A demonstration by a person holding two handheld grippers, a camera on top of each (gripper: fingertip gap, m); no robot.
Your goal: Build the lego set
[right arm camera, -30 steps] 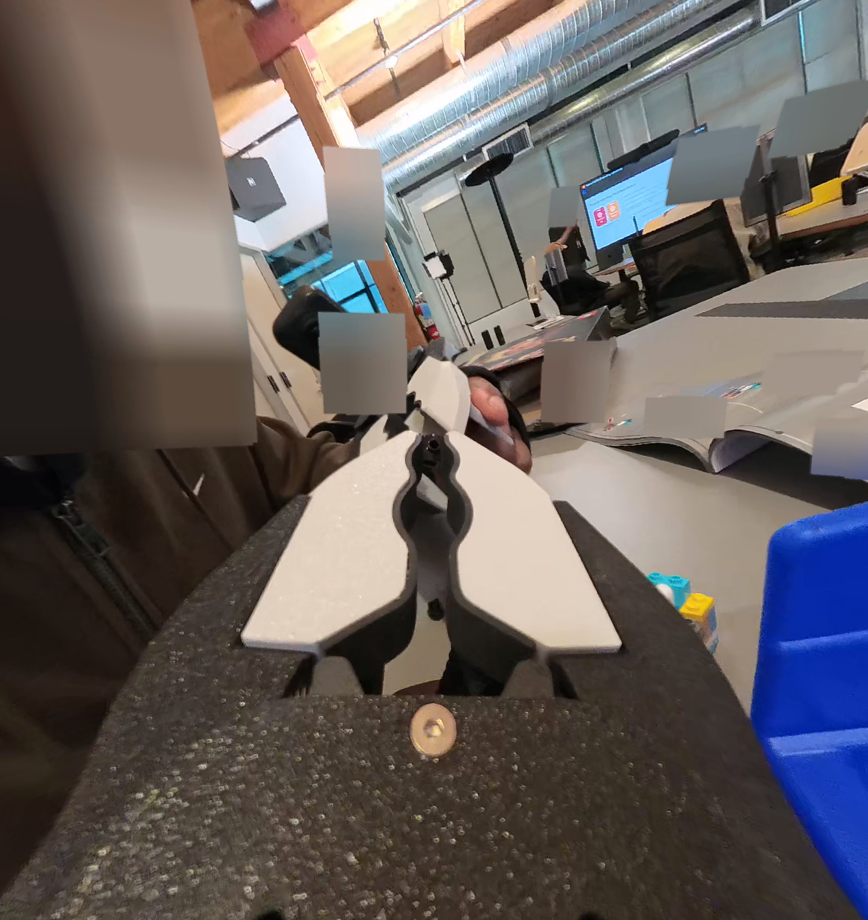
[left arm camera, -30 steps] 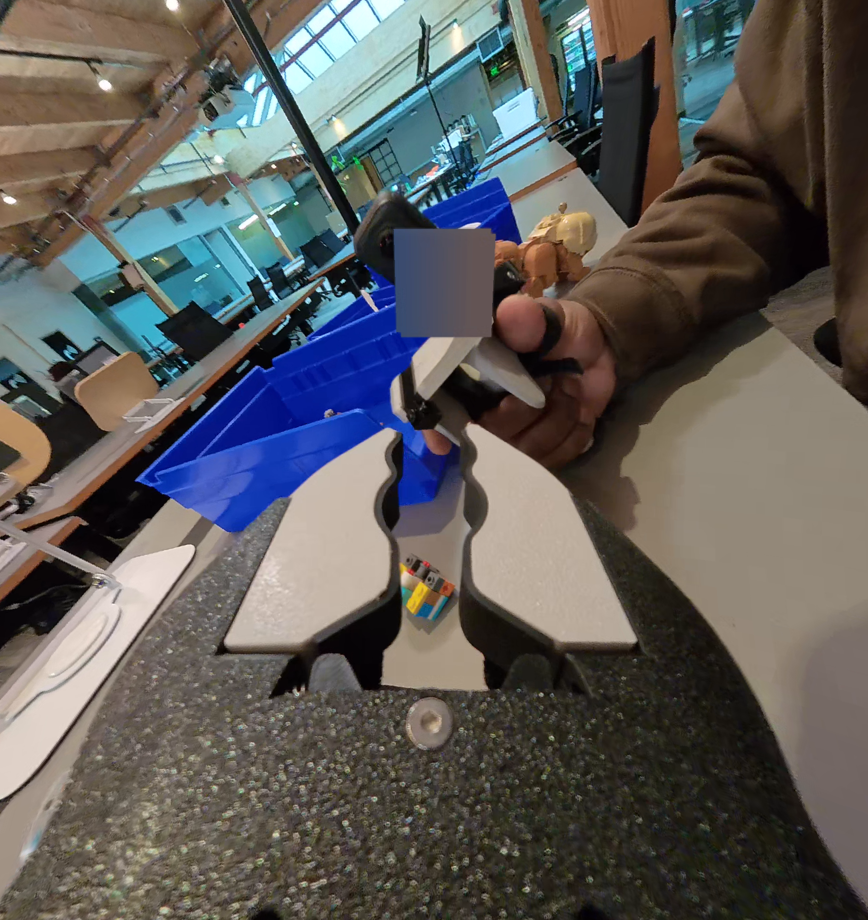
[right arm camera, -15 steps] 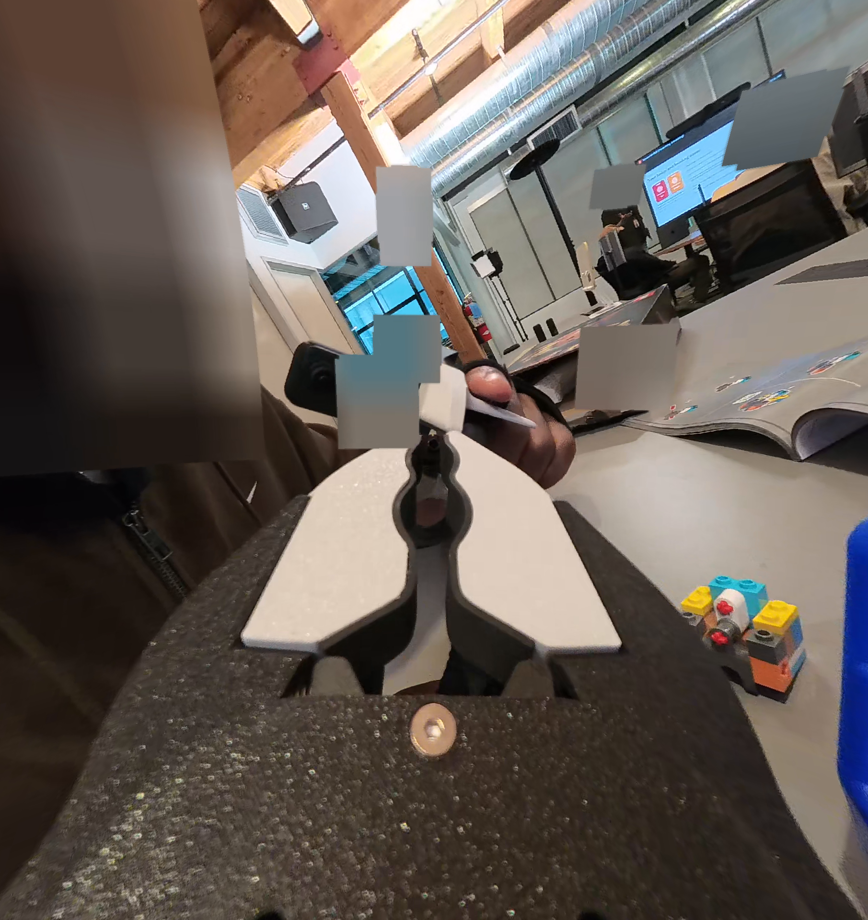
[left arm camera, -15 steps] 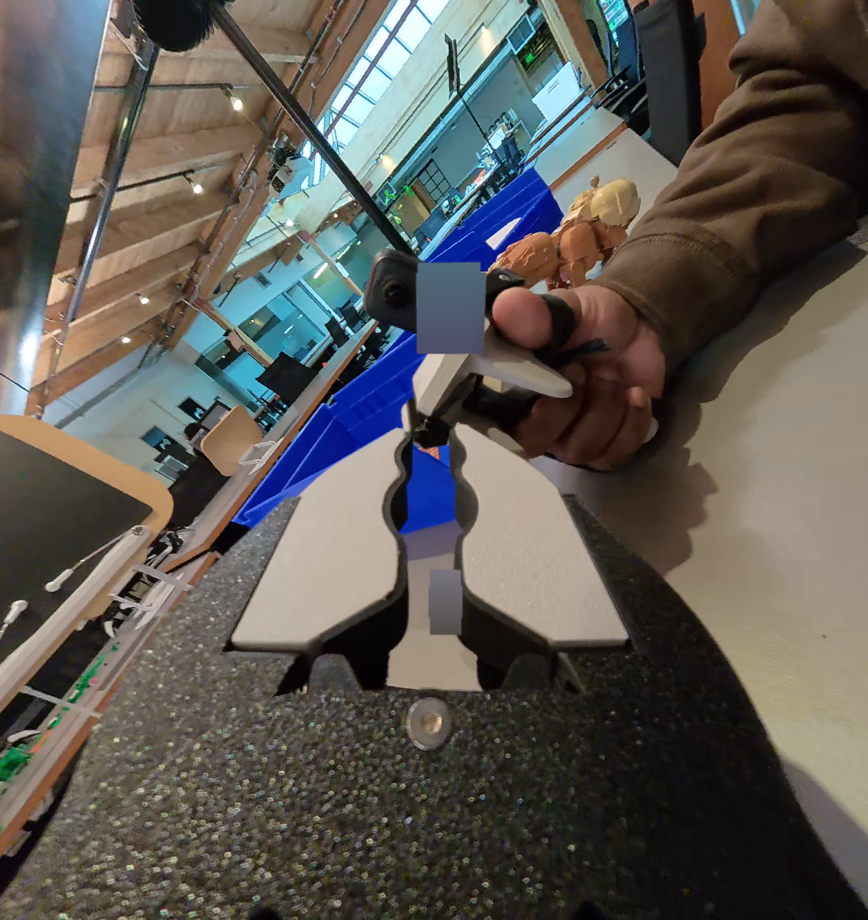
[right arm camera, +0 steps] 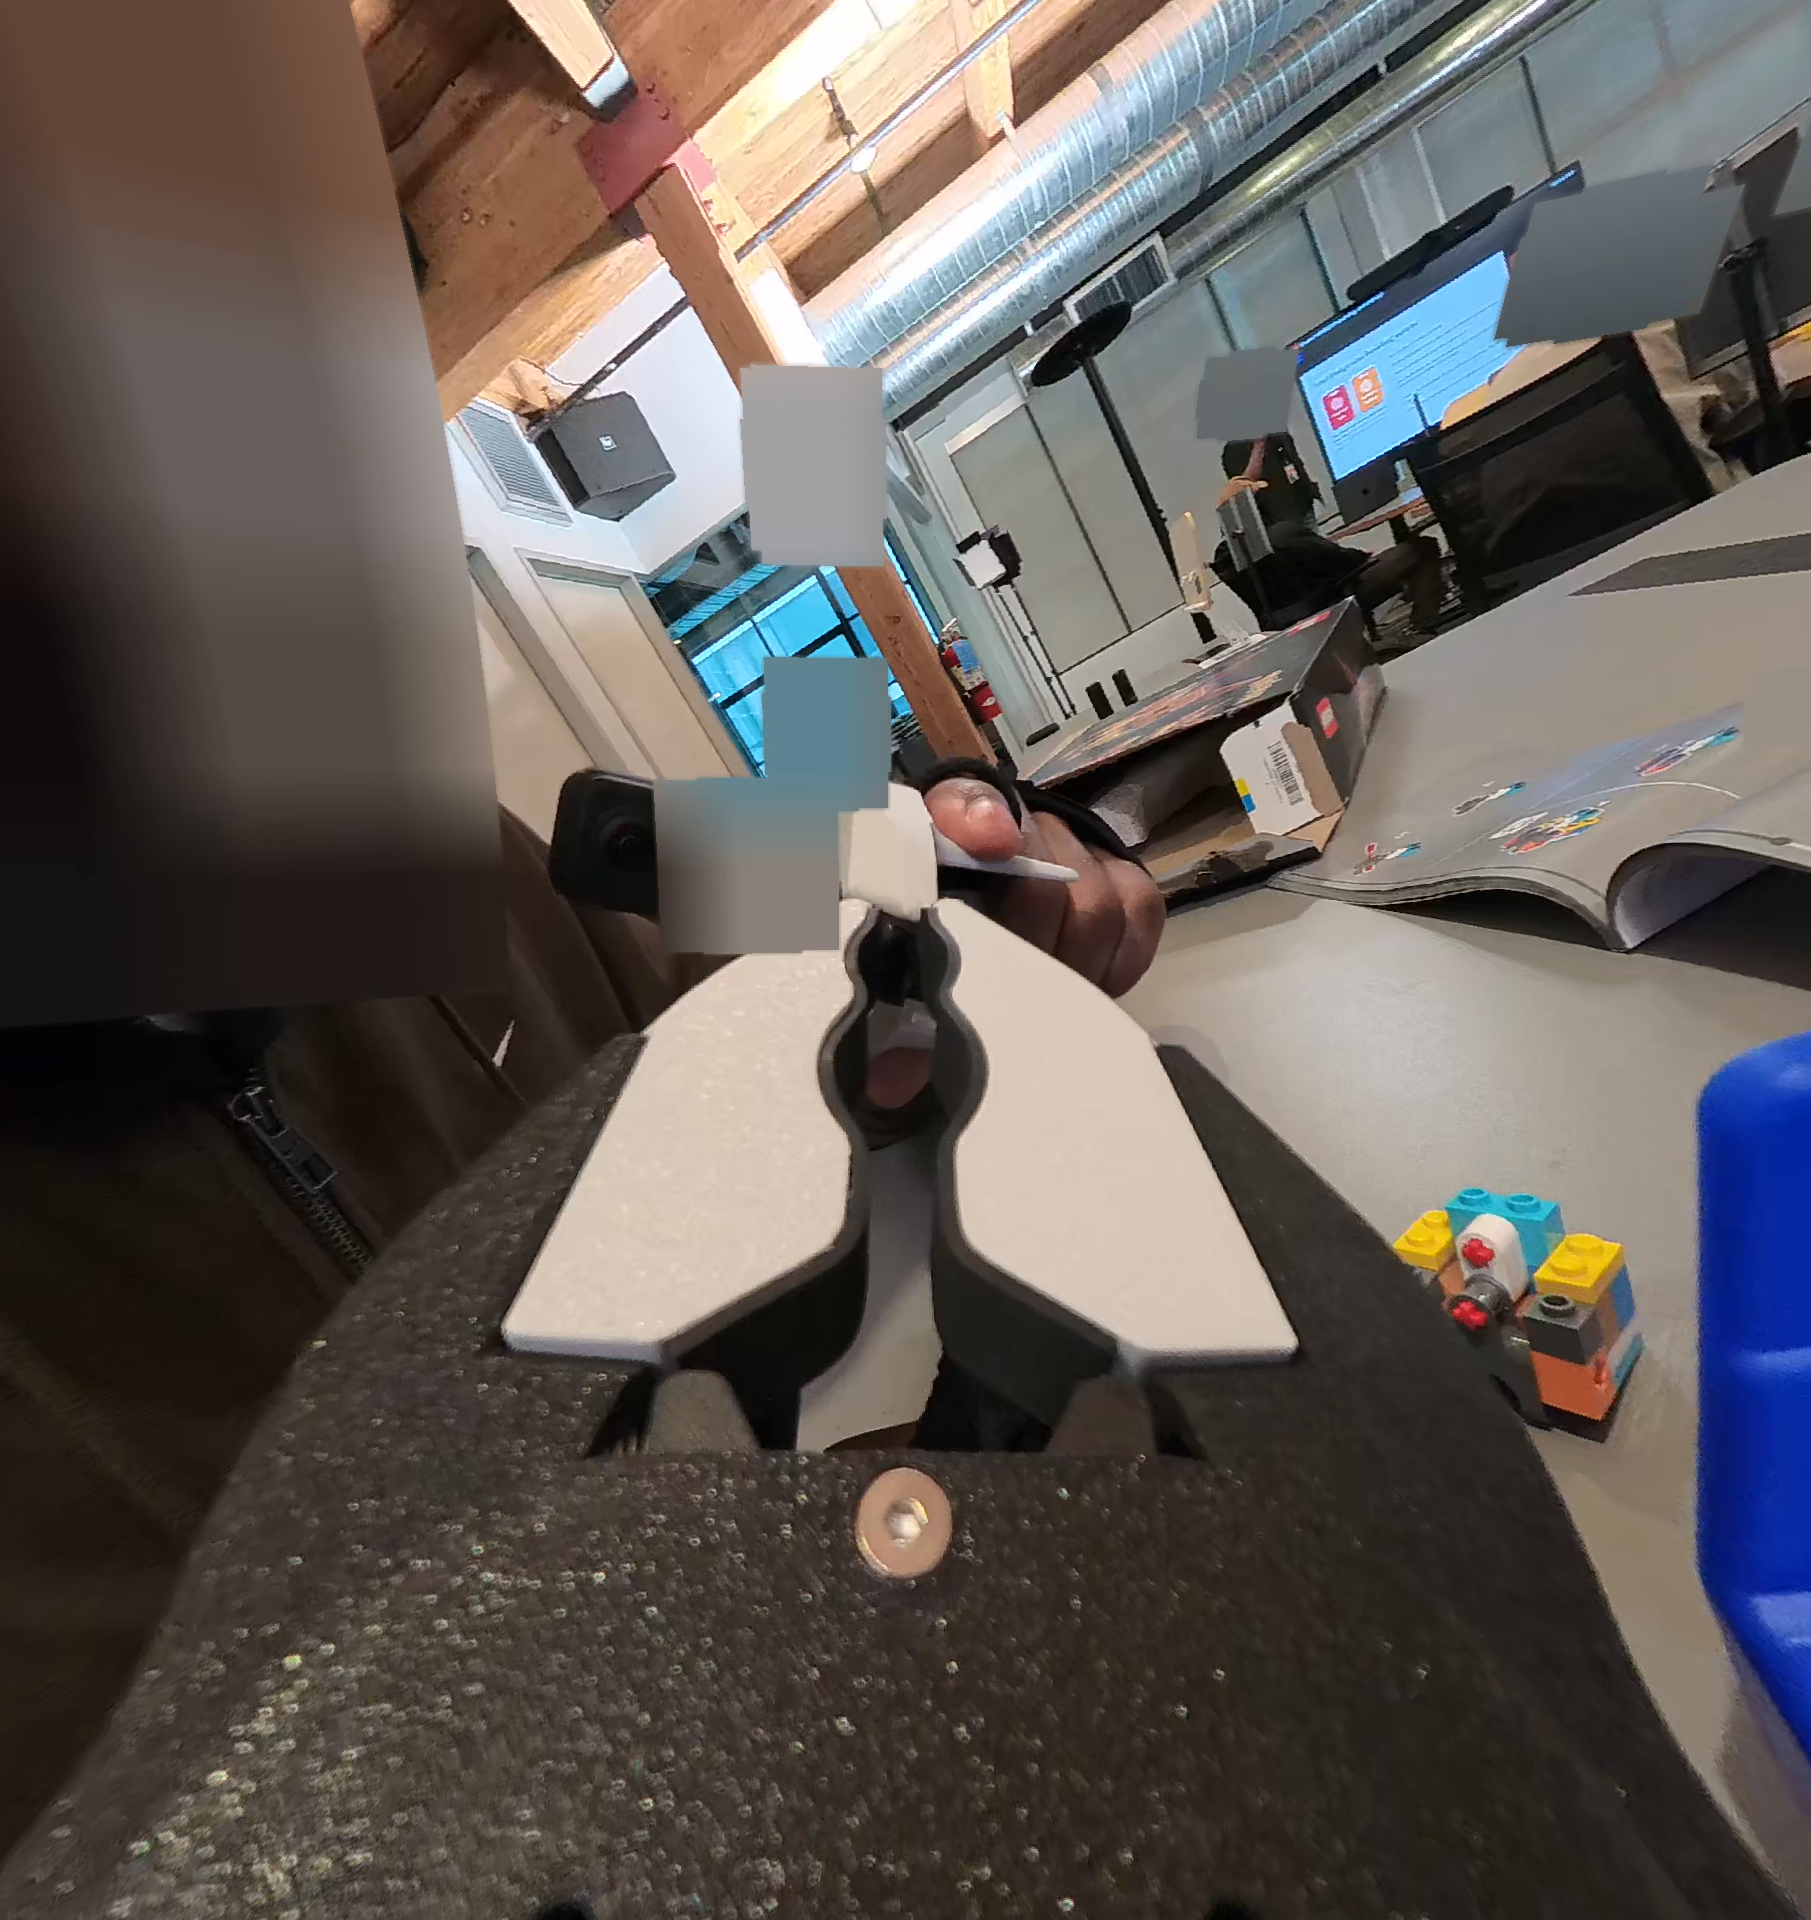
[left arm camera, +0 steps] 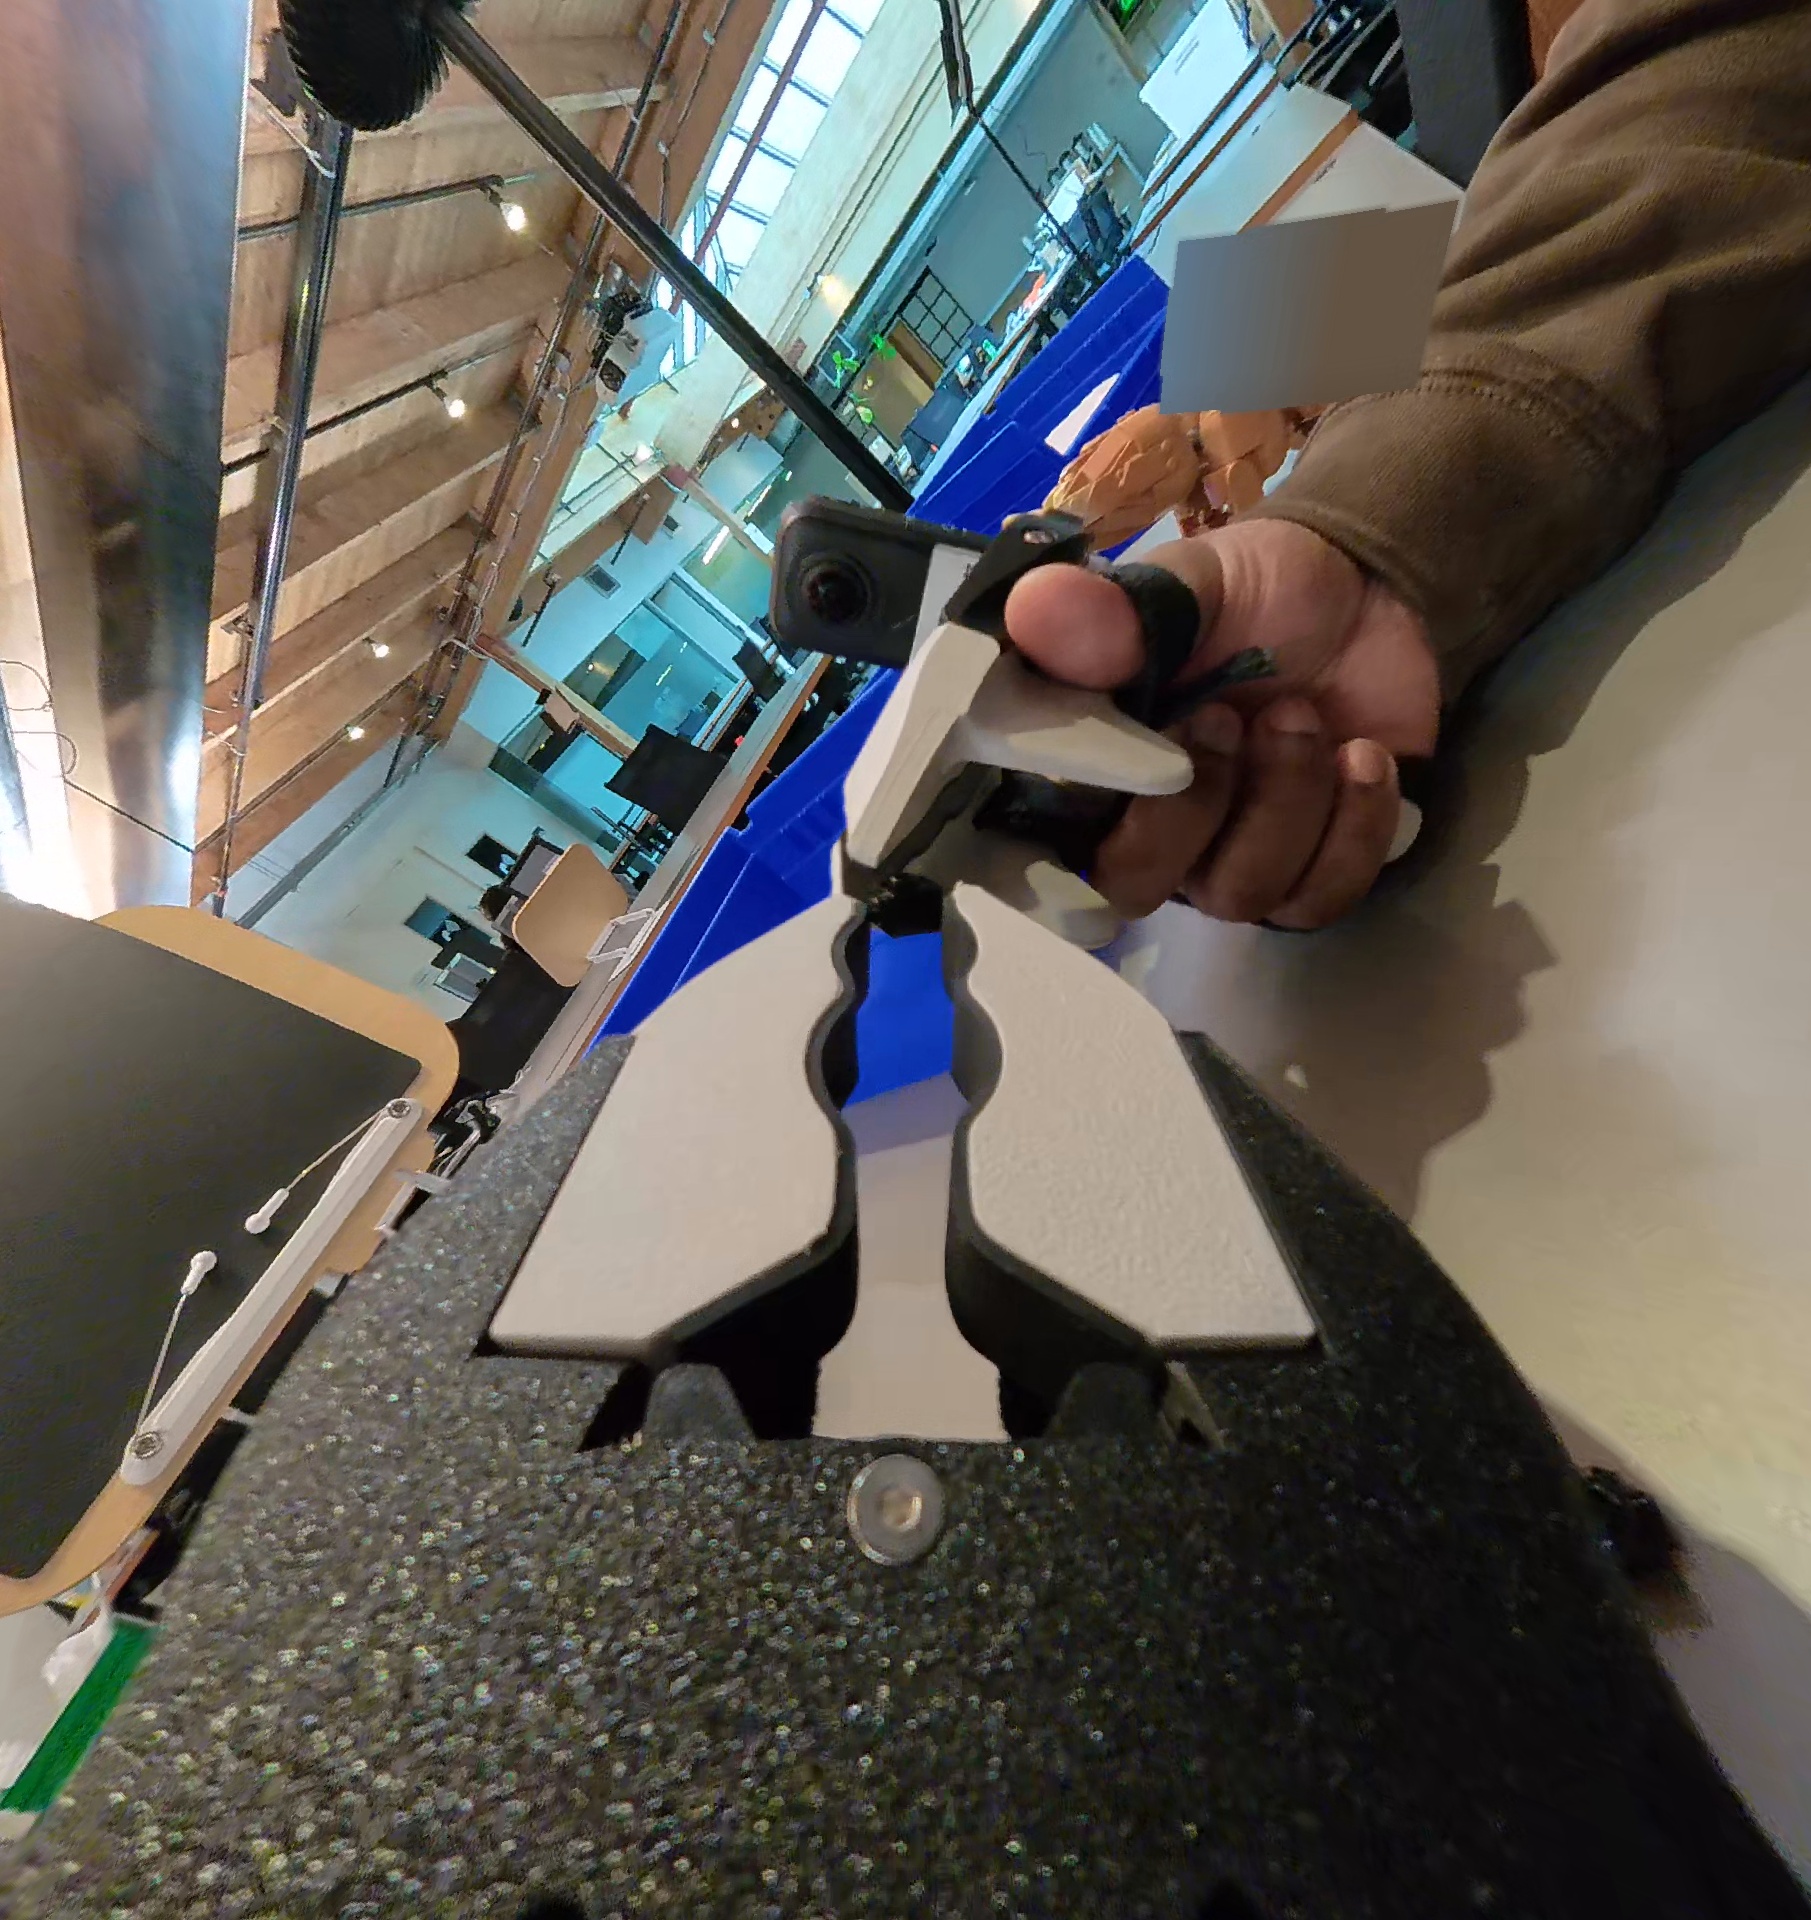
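Beside the blue bin [right arm camera: 1794, 1455], on the grey tabletop [right arm camera: 1400, 1039], stood the small lego model [right arm camera: 1524, 1309], a cluster of yellow, teal, orange and grey bricks with a white piece on top. It lay to the right of the right tool [right arm camera: 901, 935], apart from it. That tool met the left tool [left arm camera: 896, 914] tip to tip above the tabletop, and a small black piece [left arm camera: 906, 914] sat pinched where the tips came together. Both tools were narrowed to a slim gap; which one gripped the piece could not be told. Beyond the model, an open booklet [right arm camera: 1607, 842] and a cardboard box [right arm camera: 1285, 748] lay on the tabletop.
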